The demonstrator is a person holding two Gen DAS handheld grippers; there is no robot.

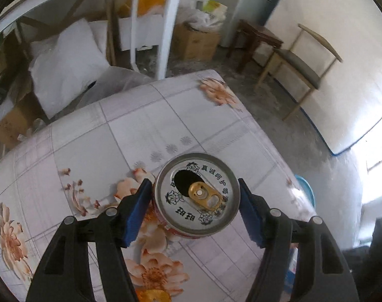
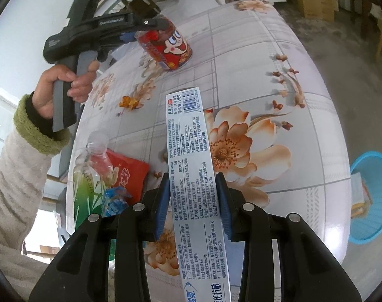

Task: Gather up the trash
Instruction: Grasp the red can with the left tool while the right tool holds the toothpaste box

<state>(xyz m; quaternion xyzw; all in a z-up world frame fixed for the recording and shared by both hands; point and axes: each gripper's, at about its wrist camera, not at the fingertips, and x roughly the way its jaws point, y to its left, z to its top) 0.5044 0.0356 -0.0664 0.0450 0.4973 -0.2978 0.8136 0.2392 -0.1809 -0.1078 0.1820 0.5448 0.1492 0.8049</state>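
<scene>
A: Floral-cloth surface (image 2: 254,58); blue basket (image 2: 370,196) on the floor beside it, some packaging inside.
B: Tools?
A: Left tool (image 1: 194,197) clamps an opened red can (image 1: 197,193) held tilted above the surface. Right tool (image 2: 192,202) clamped on a toothpaste box (image 2: 191,156)

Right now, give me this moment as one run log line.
left gripper: closing around red drink can, lifted | right gripper: shut on white toothpaste box | blue plastic basket: on floor
</scene>
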